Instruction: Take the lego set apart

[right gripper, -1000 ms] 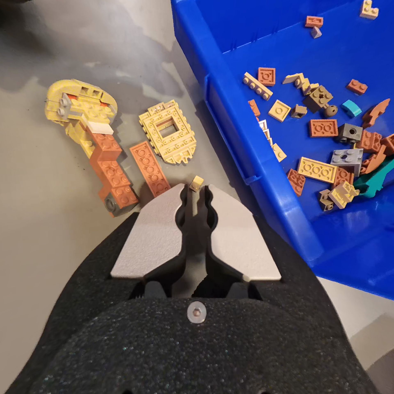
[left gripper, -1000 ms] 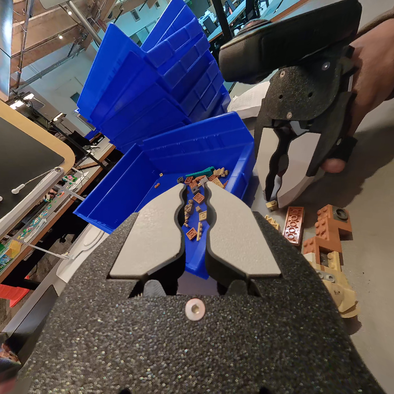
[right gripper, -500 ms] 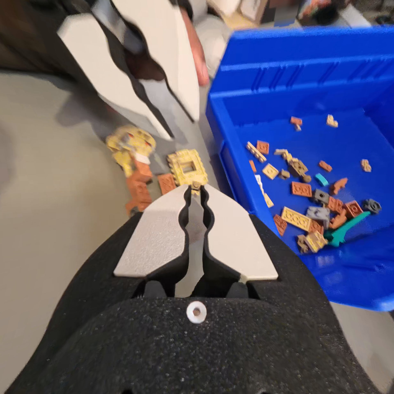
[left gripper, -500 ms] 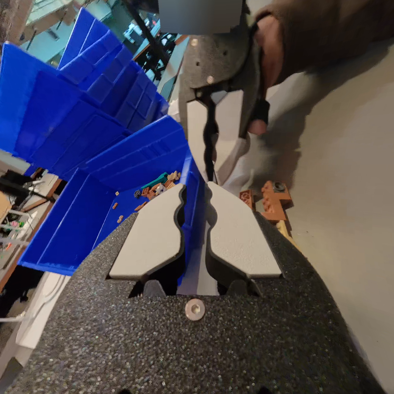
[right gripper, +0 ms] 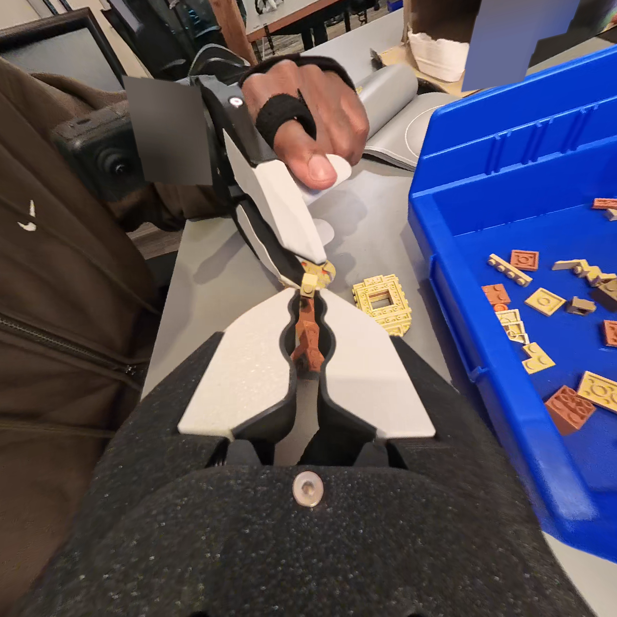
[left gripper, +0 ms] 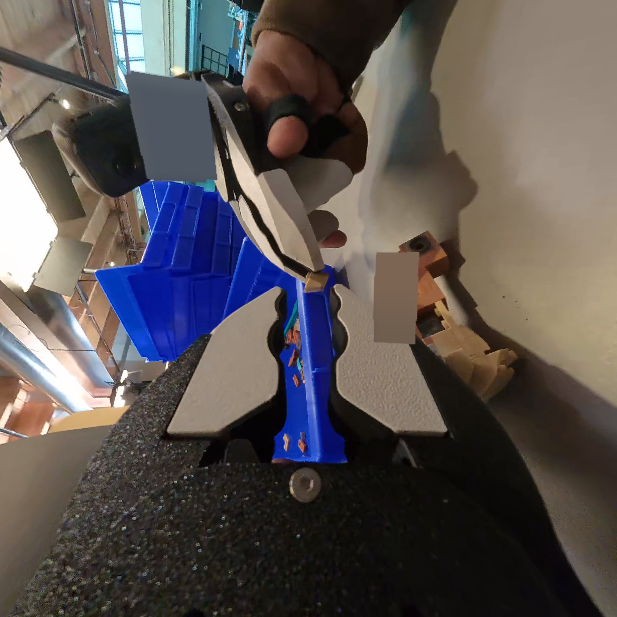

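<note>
Above the worktop (right gripper: pixel 217 253) beside the blue bin (right gripper: pixel 500 150): 1 small tan brick (right gripper: pixel 307 283), pinched at the tips of the right tool (right gripper: pixel 309 293), now lifted up to the left tool (left gripper: pixel 307 290), whose fingers have spread wider, flanking it, no contact visible.

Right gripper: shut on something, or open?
Shut: the right gripper pinches a small tan brick at its fingertips; the left wrist view shows it too.
</note>
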`<state>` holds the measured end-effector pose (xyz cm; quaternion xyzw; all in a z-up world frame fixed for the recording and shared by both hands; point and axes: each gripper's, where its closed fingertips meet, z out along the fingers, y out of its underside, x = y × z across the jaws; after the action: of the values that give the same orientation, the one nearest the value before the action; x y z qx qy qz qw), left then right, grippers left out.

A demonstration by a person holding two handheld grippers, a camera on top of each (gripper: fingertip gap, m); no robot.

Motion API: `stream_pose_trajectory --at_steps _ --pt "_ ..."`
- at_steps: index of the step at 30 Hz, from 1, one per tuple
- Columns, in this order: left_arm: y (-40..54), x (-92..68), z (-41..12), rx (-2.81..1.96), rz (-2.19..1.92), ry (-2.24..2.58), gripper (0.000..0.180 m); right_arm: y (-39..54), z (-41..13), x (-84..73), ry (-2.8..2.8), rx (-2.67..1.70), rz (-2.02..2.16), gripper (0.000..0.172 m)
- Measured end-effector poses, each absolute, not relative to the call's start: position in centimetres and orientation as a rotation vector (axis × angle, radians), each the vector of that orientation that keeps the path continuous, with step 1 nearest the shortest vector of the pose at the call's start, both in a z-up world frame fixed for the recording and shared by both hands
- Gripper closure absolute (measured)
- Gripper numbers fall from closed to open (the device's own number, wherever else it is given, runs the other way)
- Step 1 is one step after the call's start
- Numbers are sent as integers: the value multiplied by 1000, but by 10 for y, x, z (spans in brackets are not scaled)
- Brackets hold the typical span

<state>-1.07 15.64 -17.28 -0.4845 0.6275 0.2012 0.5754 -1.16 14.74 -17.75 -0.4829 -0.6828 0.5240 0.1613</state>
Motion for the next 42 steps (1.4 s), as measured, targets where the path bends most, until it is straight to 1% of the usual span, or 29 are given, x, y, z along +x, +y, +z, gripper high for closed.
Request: stream_pose_trajectory --at_steps 9,16,18,23,27,32,35,42 --pt "152 -4 -175 -1069 514 1542 169 142 -175 -8 -1973 -1374 1553 164" --pt "154 -6 -175 -1141 461 1494 170 145 -174 -9 -1958 -1335 1503 164" --pt "156 -8 -177 -1212 407 1455 170 149 -175 -10 -1958 -1278 1411 163" --pt "165 -20 -173 -1460 188 1269 171 173 -174 -18 -1892 -1032 1002 154" --pt "166 -27 -174 -1685 -86 1094 171 180 -167 -22 -1811 -716 638 154" --pt "163 -22 -170 -1814 -347 938 171 173 -169 -25 -1753 -416 317 156" --pt "161 -20 -172 -1872 -416 892 171 169 -167 -26 -1705 -321 223 157" --pt "158 -19 -176 -1949 -494 845 171 162 -169 -27 -1682 -224 148 158"
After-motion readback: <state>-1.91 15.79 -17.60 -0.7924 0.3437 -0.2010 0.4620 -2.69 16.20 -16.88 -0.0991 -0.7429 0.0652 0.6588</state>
